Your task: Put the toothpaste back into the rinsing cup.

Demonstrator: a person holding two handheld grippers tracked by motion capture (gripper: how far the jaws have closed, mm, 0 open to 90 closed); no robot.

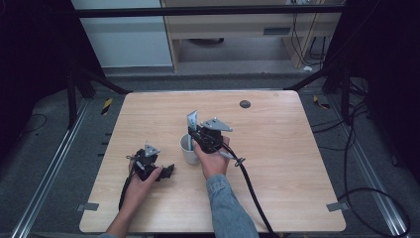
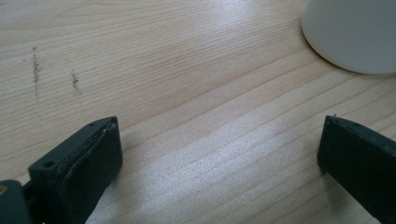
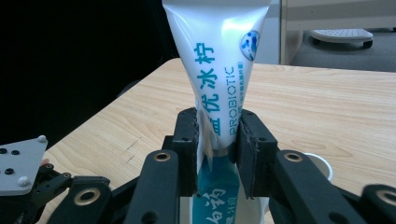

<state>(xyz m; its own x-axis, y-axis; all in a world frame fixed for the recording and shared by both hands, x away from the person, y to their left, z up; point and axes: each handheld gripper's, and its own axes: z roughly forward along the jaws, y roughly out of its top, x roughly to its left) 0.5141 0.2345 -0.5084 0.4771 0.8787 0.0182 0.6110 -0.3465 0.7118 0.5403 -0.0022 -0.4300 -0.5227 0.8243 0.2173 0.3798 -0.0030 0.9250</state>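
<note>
A white toothpaste tube (image 3: 219, 70) with teal Chinese lettering and the word PROBIOTIC is being pinched between the closed jaws of the right gripper (image 3: 217, 149), which are pressing in on its narrowing lower part. The tube is being held upright, crimped end up, with its lower end reaching down into the white cup (image 3: 322, 164) below the jaws. In the high view the right gripper (image 1: 198, 133) is being held over that cup (image 1: 188, 150) near the middle of the worktop (image 1: 277, 163), the tube (image 1: 192, 120) rising above the rim.

The left gripper (image 2: 219, 154) is being held low over the bare wood with its jaws spread wide — nothing is being gripped between them. The rounded white side of the cup (image 2: 355, 32) is being shown just beyond its far jaw. In the high view the left gripper (image 1: 166, 172) is being rested on the worktop just beside the cup, the left hand (image 1: 143, 176) wrapped round its body.
</note>
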